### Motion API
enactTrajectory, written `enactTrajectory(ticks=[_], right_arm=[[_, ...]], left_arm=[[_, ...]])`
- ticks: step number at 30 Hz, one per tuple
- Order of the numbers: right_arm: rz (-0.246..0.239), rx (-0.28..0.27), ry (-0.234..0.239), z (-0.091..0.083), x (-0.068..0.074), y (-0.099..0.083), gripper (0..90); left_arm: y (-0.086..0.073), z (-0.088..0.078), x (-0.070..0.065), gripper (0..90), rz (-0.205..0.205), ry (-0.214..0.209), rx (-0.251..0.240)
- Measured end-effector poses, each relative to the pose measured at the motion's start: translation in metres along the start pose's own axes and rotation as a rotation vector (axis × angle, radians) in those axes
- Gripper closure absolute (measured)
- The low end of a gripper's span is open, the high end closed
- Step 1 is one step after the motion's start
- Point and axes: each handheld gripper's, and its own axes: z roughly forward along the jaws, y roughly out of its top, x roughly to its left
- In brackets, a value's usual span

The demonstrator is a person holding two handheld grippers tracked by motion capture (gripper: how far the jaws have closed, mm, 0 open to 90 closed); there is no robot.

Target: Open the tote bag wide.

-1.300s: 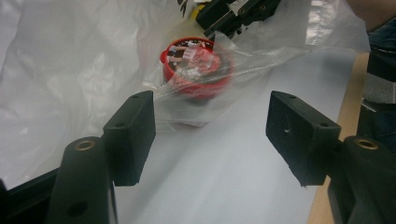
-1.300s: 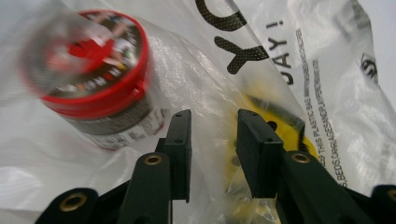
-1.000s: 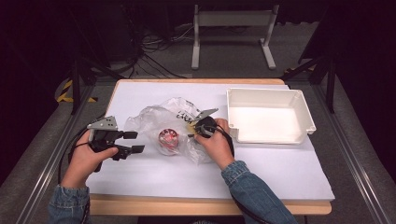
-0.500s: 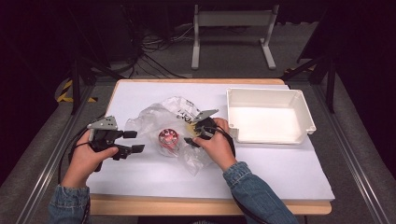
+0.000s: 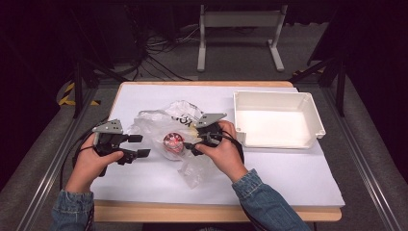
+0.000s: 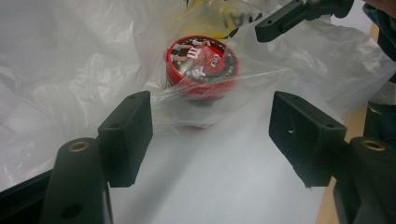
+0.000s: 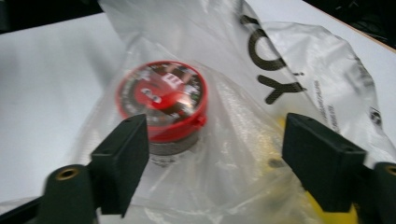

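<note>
On the table (image 5: 288, 178), right gripper (image 5: 188, 145) slid nearer red-lidded tub (image 5: 172, 142), left gripper (image 5: 139, 146) unmoved, both jaws spread.

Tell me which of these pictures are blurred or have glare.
Right gripper view: the red tin is smeared by motion blur. Left gripper view: the tin is a little soft, with glare on the plastic bag. High view: sharp enough, dark around the bright table.

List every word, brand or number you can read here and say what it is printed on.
"YO": large black letters on the clear plastic bag, cut off by folds in the right gripper view.
Small print line along the bag's edge: too small to read.
Red lid of the round tub: cartoon candy figures and a white logo, too blurred to read surely.
White bin: no text.
</note>
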Motion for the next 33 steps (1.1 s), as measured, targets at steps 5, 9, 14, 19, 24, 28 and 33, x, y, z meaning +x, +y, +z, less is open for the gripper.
enactTrajectory(ticks=[5, 9, 14, 19, 24, 28, 33], right_arm=[[-0.052, 0.056, 0.014, 0.000, 0.009, 0.002, 43.6], [-0.061, 0.093, 0.053, 0.005, 0.014, -0.001, 47.5], [-0.065, 0.130, 0.060, 0.013, 0.013, -0.004, 44.0], [-0.066, 0.166, 0.062, 0.023, 0.011, -0.009, 36.6], [-0.065, 0.190, 0.065, 0.032, 0.009, -0.013, 32.5], [-0.053, 0.190, 0.066, 0.037, 0.009, -0.015, 28.5], [-0.047, 0.173, 0.080, 0.048, 0.011, -0.017, 21.0]], left_arm=[[0.000, 0.000, 0.000, 31.4, 0.002, -0.003, 0.000], [0.000, 0.000, 0.000, 31.4, 0.000, 0.000, 0.000], [0.000, 0.000, 0.000, 31.2, -0.001, -0.003, 0.000], [0.000, 0.000, 0.000, 30.9, -0.002, -0.002, -0.002], [-0.001, -0.001, 0.000, 30.8, -0.003, -0.004, -0.002], [-0.001, 0.000, 0.000, 30.7, -0.004, -0.002, -0.002], [-0.001, 0.000, 0.000, 30.3, -0.007, -0.003, -0.002]])
